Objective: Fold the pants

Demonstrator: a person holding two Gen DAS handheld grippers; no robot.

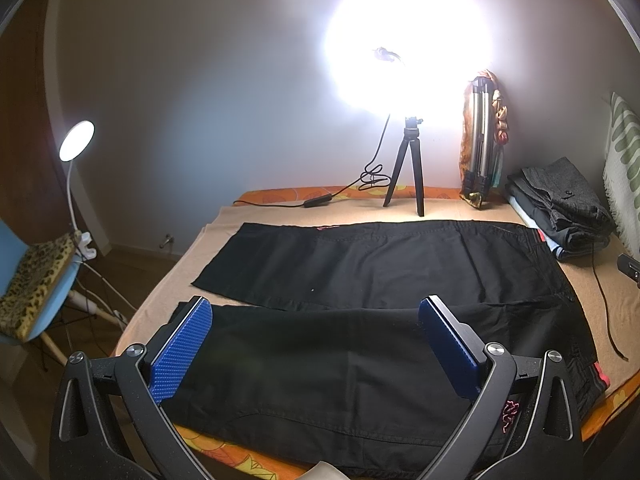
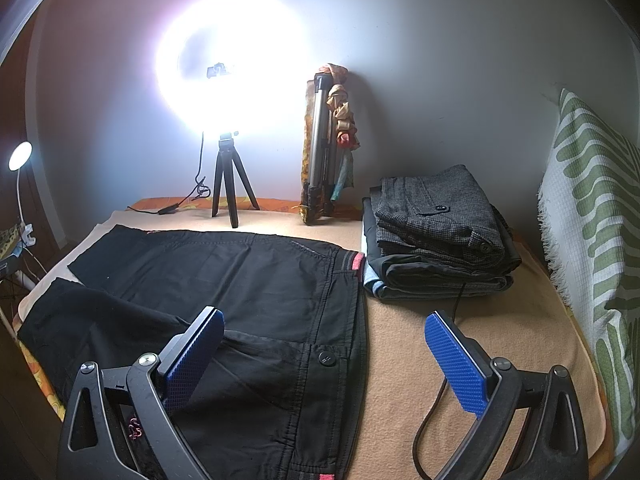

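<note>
Black pants (image 1: pixel 360 264) lie spread flat on the tan blanket (image 1: pixel 616 300), legs toward the left, waistband with a red stripe at the right. In the right wrist view the same pants (image 2: pixel 224 272) show their waistband and a button near the middle. My left gripper (image 1: pixel 316 314) hovers open over the near leg, blue pads wide apart with nothing between them. My right gripper (image 2: pixel 324 328) is open too, poised above the waistband's near corner, its left pad over the cloth and its right pad over the blanket.
A stack of folded clothes (image 2: pixel 436 236) sits at the back right. A ring light on a small tripod (image 2: pixel 228 184) and a folded tripod (image 2: pixel 320 152) stand by the wall. A black cable (image 2: pixel 436 396) crosses the blanket. A patterned pillow (image 2: pixel 592 240) lines the right edge; a blue chair (image 1: pixel 36 280) stands left of the bed.
</note>
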